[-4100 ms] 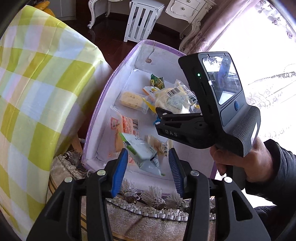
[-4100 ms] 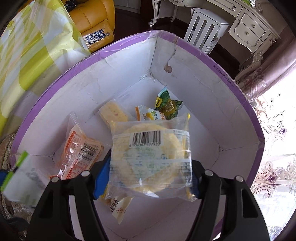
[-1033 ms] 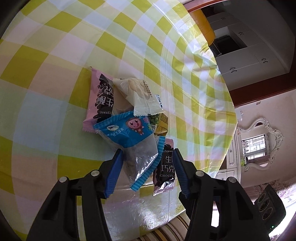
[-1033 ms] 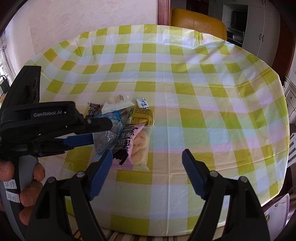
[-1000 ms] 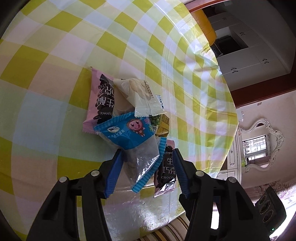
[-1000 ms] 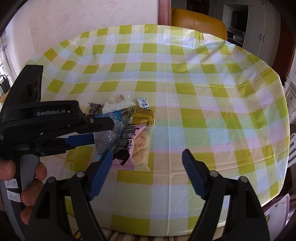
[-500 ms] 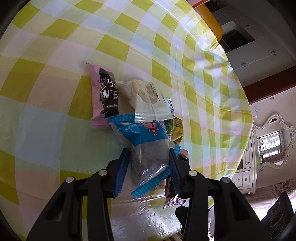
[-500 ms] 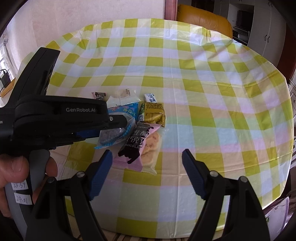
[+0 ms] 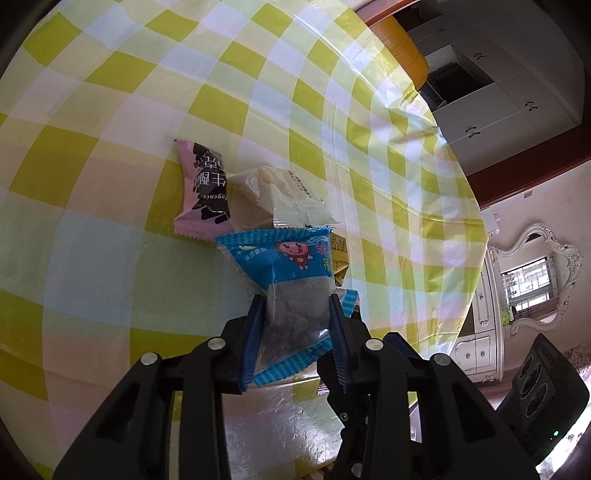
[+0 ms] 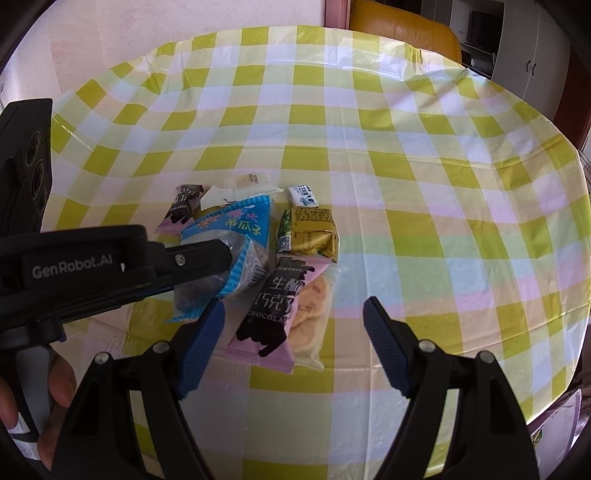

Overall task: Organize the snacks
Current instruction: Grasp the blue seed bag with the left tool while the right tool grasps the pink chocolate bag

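A small pile of snacks lies on the yellow-checked tablecloth (image 10: pixel 369 155). My left gripper (image 9: pixel 295 306) is shut on a blue packet with a cartoon face (image 9: pixel 291 273), also in the right wrist view (image 10: pixel 229 243), held just above the pile. My right gripper (image 10: pixel 293 314) is open and empty, its jaws either side of a pink chocolate packet (image 10: pixel 273 310) that lies on a clear cookie pack (image 10: pixel 314 317). A gold packet (image 10: pixel 310 232), a small white-blue candy (image 10: pixel 303 195), a cream packet (image 9: pixel 280 192) and a second pink packet (image 9: pixel 203 188) lie beyond.
The round table's edge curves along the right and the bottom of both views. An orange chair (image 10: pixel 402 27) stands behind the table. White cabinets (image 9: pixel 491 103) and a mirrored dresser (image 9: pixel 532 280) are off to the right.
My left gripper has closed on the blue packet and lifted it slightly from the pile. My right gripper has moved in toward the pink chocolate packet, still open.
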A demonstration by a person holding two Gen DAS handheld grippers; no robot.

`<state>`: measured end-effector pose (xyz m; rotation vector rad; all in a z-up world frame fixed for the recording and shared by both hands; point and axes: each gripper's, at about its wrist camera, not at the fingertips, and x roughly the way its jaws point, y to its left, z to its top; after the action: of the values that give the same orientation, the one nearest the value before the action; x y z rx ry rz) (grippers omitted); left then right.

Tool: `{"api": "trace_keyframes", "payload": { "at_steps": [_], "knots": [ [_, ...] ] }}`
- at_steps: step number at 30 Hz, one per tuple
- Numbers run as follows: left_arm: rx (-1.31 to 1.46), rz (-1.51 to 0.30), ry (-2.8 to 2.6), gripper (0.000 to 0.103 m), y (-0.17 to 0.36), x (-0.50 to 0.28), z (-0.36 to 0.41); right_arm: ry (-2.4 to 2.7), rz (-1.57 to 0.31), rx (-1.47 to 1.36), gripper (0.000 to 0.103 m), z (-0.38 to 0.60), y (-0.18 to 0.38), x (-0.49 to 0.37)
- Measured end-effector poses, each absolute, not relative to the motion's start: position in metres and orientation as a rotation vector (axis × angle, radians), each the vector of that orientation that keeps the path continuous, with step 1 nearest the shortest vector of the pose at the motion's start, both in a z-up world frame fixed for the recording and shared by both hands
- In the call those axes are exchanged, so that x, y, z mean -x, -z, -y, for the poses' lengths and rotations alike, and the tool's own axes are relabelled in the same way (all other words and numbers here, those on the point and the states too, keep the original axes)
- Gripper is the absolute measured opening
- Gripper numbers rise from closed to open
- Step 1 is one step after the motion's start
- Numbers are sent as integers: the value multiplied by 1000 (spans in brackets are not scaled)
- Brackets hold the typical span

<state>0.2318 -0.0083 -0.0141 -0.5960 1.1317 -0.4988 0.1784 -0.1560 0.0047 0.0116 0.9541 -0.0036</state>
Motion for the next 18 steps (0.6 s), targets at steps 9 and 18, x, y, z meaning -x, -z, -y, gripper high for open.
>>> {"api": "trace_keyframes", "payload": {
  "at_steps": [9,18],
  "knots": [
    [632,-1072,516,33,0,-226,-3,6,-977,-12,39,154,2,-186],
    [636,-1070,513,33,2,-226,-5,-2,-985,-47,23,162,3,-185]
  ]
}}
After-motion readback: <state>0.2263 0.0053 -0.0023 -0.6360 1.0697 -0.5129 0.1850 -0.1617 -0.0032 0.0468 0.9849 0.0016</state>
